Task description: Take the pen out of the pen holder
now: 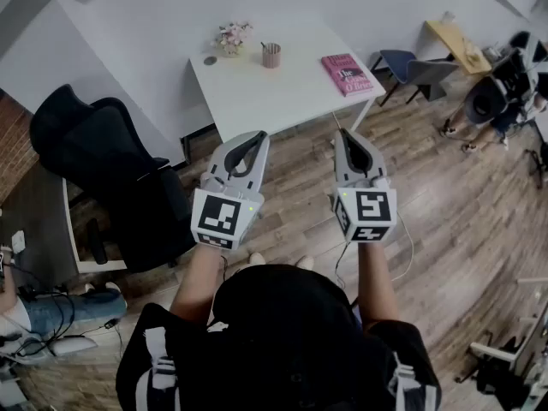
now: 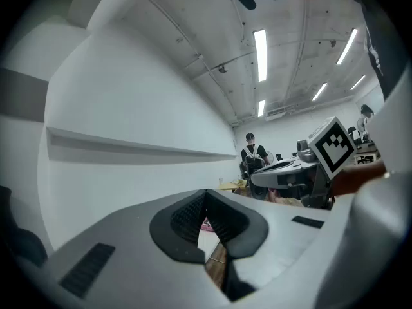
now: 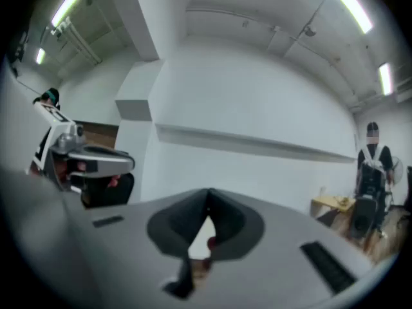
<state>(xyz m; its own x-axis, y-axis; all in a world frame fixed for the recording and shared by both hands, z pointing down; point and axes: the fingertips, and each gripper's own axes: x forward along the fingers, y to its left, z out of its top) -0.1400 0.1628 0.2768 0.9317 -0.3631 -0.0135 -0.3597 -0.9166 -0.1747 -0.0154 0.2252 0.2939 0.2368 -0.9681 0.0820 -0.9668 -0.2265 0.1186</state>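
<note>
Near the table's [image 1: 274, 97] far edge stands the holder [image 1: 271, 56], between the flowers [image 1: 231, 37] and the book [image 1: 346, 73]. The pen [image 1: 265, 47] shows only a dark tip above the rim, too small for us to read its lean. We hold both tools well short of the near edge, over the floor. The left tool [image 1: 254, 138] and right tool [image 1: 345, 135] each have their jaws pressed together at the tips, gripping nothing. Risks, as we judge them: arriving with jaws not yet parted could knock the holder over or shove it toward the flowers, and pinching only the pen's tip could let it slip. Lifting with the holder unsteadied might drag it up too.
</note>
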